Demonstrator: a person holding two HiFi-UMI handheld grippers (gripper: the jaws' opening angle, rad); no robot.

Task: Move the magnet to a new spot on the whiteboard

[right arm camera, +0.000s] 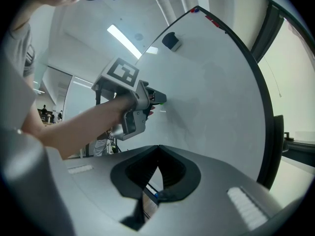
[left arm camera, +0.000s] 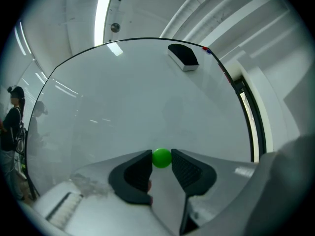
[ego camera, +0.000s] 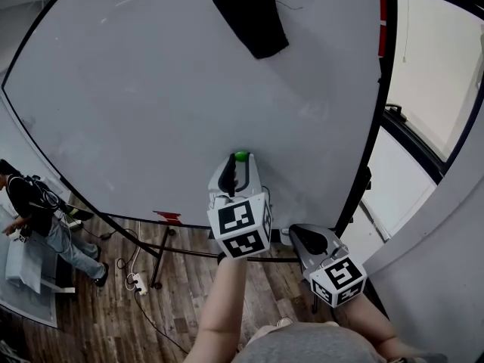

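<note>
Whiteboard [ego camera: 151,89] bears eraser [ego camera: 252,17] above; left gripper [left arm camera: 161,155] jaws pinch magnet [left arm camera: 161,158], right gripper [right arm camera: 157,150] jaws closed.

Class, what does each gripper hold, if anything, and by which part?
The left gripper pinches the magnet by its two sides, at the jaw tips, on the whiteboard. The right gripper is shut and holds nothing.

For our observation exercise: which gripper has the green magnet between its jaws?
The left gripper: its pads touch the green magnet on the whiteboard. The right gripper's jaws are together, empty.
</note>
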